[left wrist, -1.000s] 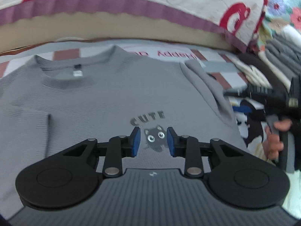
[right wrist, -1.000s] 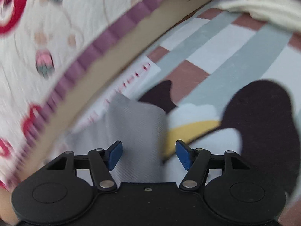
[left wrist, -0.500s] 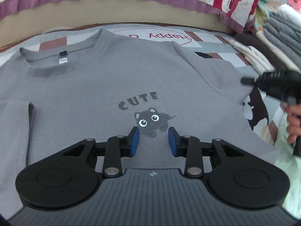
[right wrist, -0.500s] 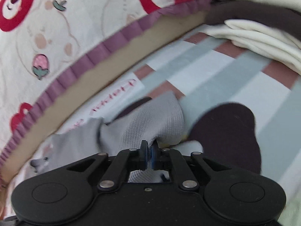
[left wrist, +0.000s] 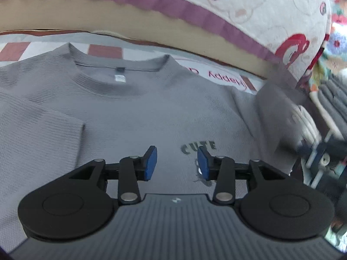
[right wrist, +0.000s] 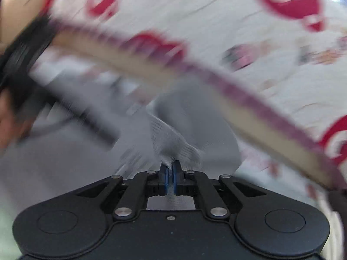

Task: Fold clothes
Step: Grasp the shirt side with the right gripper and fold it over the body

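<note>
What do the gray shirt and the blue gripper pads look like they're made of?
Gray shirt: looks like a soft knit, probably cotton blend; fine horizontal ribbing shows, matte, and it bunches limply where the right gripper pinches it. Blue pads on the left gripper: likely rubber or soft plastic, smooth with a slight sheen; can't confirm from the look alone.

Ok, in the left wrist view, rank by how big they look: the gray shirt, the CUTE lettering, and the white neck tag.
1. gray shirt
2. CUTE lettering
3. white neck tag, though it lies farther from the camera
</note>
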A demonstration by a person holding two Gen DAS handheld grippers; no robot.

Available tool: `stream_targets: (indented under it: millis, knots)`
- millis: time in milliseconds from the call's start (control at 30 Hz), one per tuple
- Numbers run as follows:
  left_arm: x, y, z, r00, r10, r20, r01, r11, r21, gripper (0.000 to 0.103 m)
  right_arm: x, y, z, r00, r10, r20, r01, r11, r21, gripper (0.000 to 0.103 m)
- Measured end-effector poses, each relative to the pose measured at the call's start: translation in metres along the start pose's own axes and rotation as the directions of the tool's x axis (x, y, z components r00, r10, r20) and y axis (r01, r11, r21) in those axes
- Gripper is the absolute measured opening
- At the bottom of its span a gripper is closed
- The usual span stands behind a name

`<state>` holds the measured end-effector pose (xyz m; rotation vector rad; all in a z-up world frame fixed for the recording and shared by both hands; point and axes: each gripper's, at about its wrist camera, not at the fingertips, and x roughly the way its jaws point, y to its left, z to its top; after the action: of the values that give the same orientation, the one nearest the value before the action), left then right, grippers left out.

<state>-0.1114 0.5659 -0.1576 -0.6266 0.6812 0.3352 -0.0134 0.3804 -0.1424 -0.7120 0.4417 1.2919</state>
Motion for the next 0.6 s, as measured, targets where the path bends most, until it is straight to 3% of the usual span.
stream_targets:
  millis: [67, 167, 267, 333, 367, 467, 600]
  knots:
    - [0.002, 0.004, 0.0, 1.0, 0.0, -0.003, 0.0, 1.0, -0.011, 0.043, 0.003, 0.004, -0.015, 0.995, 0.086, -0.057, -0.086, 0.996, -0.004, 0.007]
    - [0.007, 0.006, -0.001, 1.0, 0.0, -0.012, 0.0, 1.0, -0.02, 0.045, -0.003, 0.0, -0.03, 0.995, 0.044, -0.087, -0.044, 0.999, -0.002, 0.023]
    - [0.01, 0.002, 0.0, 1.0, 0.009, 0.004, -0.009, 1.0, 0.015, 0.048, -0.016, -0.012, -0.041, 0.996, 0.018, -0.089, -0.016, 1.0, 0.027, 0.047]
    - [0.012, 0.0, 0.001, 1.0, 0.015, 0.016, -0.015, 0.999, 0.038, 0.05, -0.022, -0.02, -0.047, 0.994, -0.002, -0.107, 0.006, 0.999, 0.039, 0.048]
    - [0.013, -0.001, 0.001, 1.0, 0.017, 0.021, -0.018, 0.999, 0.05, 0.051, -0.022, -0.022, -0.051, 0.991, 0.0, -0.133, 0.005, 0.999, 0.036, 0.057]
    - [0.023, -0.005, 0.006, 0.999, 0.032, 0.02, -0.034, 0.994, 0.1, 0.059, -0.009, -0.035, -0.06, 0.977, 0.023, -0.211, -0.018, 1.0, 0.026, 0.059]
    - [0.033, -0.018, 0.001, 1.0, -0.001, 0.004, 0.0, 0.987, 0.162, 0.068, -0.004, -0.049, -0.058, 0.99, 0.017, -0.138, 0.003, 0.989, 0.145, 0.059]
